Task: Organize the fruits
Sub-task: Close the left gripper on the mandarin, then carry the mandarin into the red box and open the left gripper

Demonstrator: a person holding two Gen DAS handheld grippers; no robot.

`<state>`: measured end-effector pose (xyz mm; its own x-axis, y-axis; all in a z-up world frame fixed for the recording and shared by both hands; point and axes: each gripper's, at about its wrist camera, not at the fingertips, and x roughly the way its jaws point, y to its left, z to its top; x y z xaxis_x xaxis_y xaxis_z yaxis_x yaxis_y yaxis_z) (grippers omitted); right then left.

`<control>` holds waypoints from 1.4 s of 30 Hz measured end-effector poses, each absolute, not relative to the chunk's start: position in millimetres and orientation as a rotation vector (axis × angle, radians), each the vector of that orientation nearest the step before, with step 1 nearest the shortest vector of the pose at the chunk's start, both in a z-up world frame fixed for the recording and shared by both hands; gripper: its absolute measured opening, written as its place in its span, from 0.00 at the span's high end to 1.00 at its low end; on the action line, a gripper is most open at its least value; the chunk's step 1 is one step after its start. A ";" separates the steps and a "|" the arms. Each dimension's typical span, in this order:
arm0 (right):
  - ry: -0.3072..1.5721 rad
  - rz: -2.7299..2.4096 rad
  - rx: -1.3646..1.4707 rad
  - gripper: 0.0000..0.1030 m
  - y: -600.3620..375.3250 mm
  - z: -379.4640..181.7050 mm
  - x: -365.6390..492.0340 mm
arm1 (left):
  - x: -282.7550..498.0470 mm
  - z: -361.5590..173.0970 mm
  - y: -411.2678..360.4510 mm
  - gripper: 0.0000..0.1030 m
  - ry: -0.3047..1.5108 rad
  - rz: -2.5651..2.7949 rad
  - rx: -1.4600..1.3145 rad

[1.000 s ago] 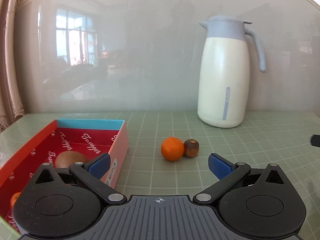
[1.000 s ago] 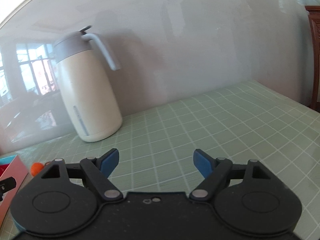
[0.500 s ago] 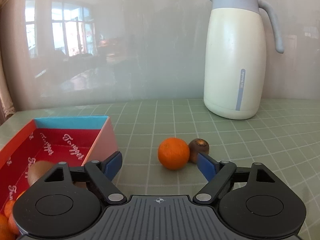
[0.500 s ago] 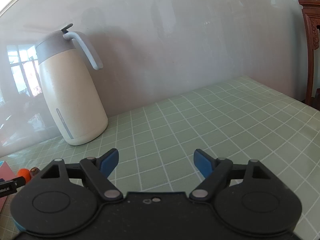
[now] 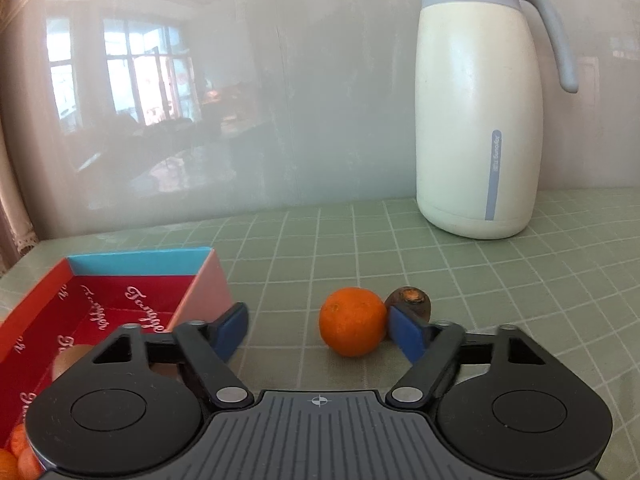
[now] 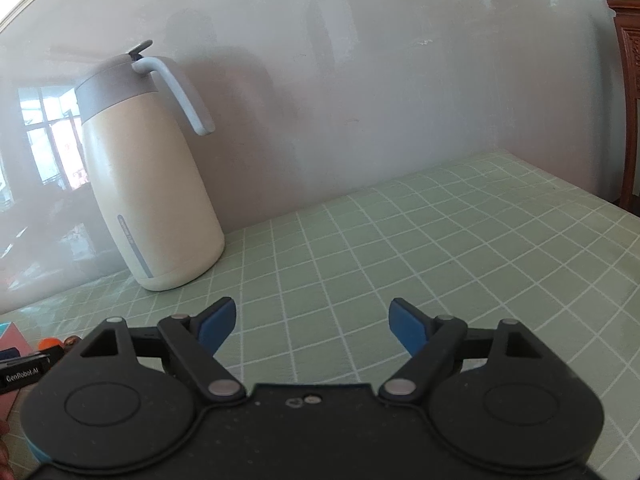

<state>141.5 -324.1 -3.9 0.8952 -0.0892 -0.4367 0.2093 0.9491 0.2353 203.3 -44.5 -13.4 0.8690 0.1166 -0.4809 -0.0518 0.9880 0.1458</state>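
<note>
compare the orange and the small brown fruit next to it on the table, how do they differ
The orange is bright orange and round; the brown fruit is dark brown with an orange-tinged end facing up. The orange looks clearly bigger. The orange lies between the closing fingers of the left gripper, one blue pad at its side; the brown fruit sits just beyond that pad. Both rest side by side on the green checked table, outside the red box.

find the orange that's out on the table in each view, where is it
Left wrist: the orange sits low and just right of centre on the green table, between the left gripper fingers, touching the brown fruit on its right.
Right wrist: only a sliver of it shows at the far lower left edge, behind the gripper body.
Shared landmark: the cream jug against the wall.
</note>
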 end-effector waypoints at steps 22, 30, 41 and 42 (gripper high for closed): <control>0.411 -0.143 0.328 0.11 -331.6 4.6 140.9 | 215.2 -20.1 -37.0 0.54 0.587 0.030 0.006; 0.430 -0.143 0.332 0.11 -336.5 2.8 143.1 | 226.4 -19.5 -37.4 0.54 0.574 0.054 -0.011; 0.434 -0.123 0.345 0.11 -332.1 4.1 142.5 | 217.3 -17.6 -38.6 0.62 0.573 0.043 -0.011; 0.435 -0.122 0.345 0.11 -331.4 4.0 142.6 | 215.1 -16.5 -38.3 0.62 0.569 0.042 -0.009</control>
<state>142.6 -331.4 4.0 0.9007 -0.0427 -0.4323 0.1886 0.9350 0.3005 215.1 -38.3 -16.5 0.8418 0.0374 -0.5384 -0.0427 0.9991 0.0027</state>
